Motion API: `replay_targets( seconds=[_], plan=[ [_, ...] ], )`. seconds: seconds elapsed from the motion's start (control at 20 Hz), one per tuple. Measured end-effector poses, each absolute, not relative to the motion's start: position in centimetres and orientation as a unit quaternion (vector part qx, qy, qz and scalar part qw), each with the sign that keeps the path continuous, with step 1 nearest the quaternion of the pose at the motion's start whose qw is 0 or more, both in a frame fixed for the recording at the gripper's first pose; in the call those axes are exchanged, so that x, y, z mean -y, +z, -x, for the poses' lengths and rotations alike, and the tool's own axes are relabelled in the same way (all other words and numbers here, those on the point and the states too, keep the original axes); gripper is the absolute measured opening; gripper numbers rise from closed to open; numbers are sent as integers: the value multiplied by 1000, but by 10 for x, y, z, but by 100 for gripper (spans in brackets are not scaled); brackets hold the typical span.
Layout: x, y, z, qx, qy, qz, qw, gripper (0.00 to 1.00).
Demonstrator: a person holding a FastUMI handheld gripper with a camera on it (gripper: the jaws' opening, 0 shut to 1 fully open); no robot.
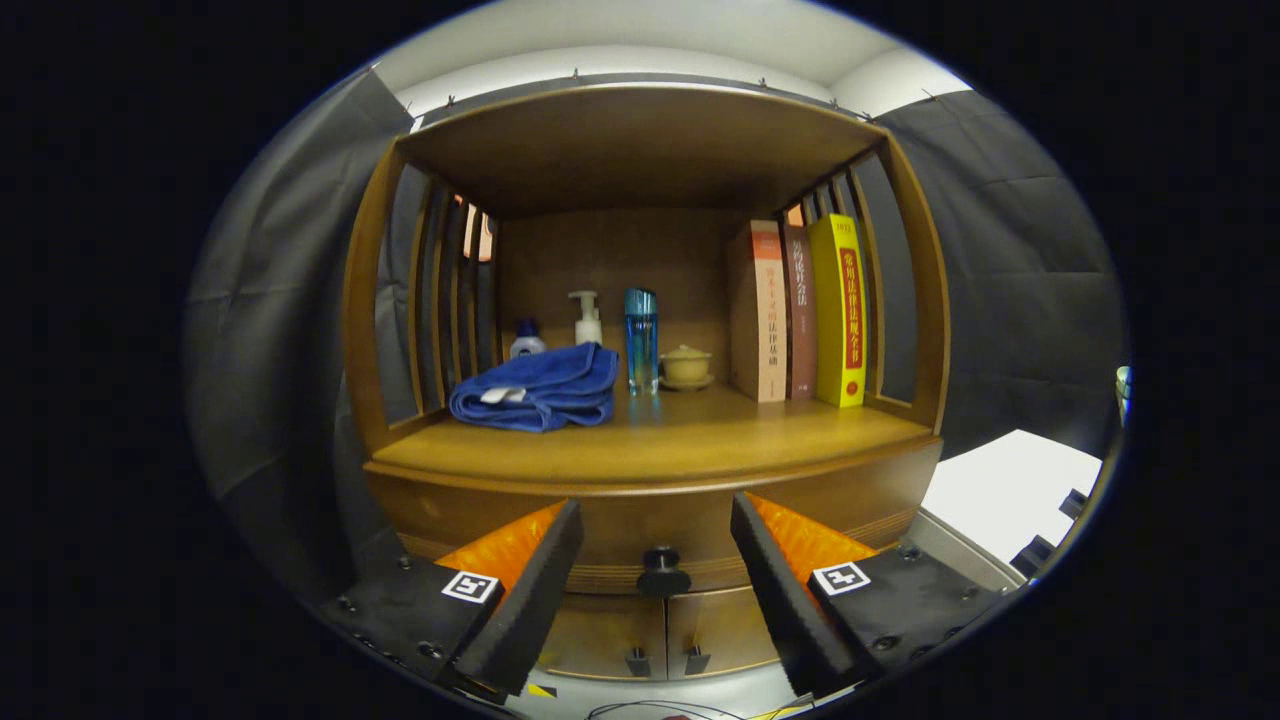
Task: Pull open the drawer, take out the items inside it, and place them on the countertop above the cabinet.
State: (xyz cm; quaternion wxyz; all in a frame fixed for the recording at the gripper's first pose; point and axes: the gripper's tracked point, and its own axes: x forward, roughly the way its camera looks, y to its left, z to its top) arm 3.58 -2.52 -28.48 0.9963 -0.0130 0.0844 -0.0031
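Note:
A wooden cabinet stands ahead with a closed drawer (620,525) below its countertop (660,445). The drawer's dark round knob (663,573) lies between my two fingers, a little beyond their tips. My gripper (655,525) is open, with nothing held between the fingers. On the countertop lie a folded blue towel (537,388), a small bottle with a blue cap (527,339), a white pump bottle (586,318), a tall blue bottle (641,340) and a small lidded cup on a saucer (686,366). The drawer's inside is hidden.
Three upright books (800,312) stand at the countertop's right end. Slatted wooden sides and a top board enclose the shelf space. Two small cabinet doors with handles (665,660) sit below the drawer. A white surface (1010,490) lies to the right of the cabinet.

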Motion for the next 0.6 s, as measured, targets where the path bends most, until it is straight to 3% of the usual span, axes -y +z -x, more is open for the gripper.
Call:
replay_targets(
  seconds=[0.3,0.6],
  plan=[
    [28,-346,-42,-132,7,2,991,99],
    [34,-365,-52,-144,9,10,990,89]
  ],
)
